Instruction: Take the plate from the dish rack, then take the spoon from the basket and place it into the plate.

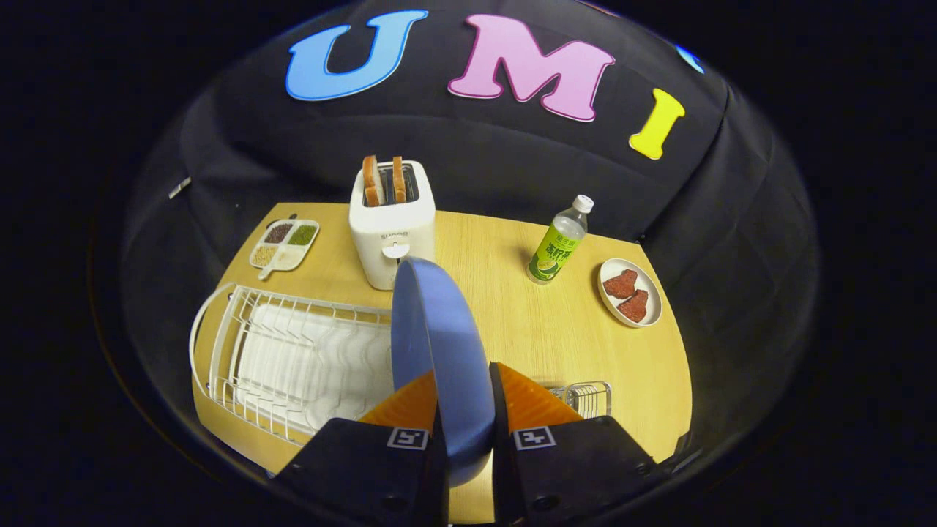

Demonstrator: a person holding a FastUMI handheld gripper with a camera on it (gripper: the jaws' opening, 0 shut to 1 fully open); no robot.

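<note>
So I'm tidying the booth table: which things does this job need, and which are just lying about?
Job:
blue plate, held on edge between the tool fingers
white dish rack
wire basket; spoon not discernible

Lying about:
toaster with bread
green-label bottle
small dish of red pieces
divided tray

A small grey brand word is showing on the front of the white toaster [392, 223], too small to be read. The bottle [558, 245] is carrying a green label with printed characters, too small to make out. Black-and-white square markers are sitting on the gripper [468, 410].
</note>
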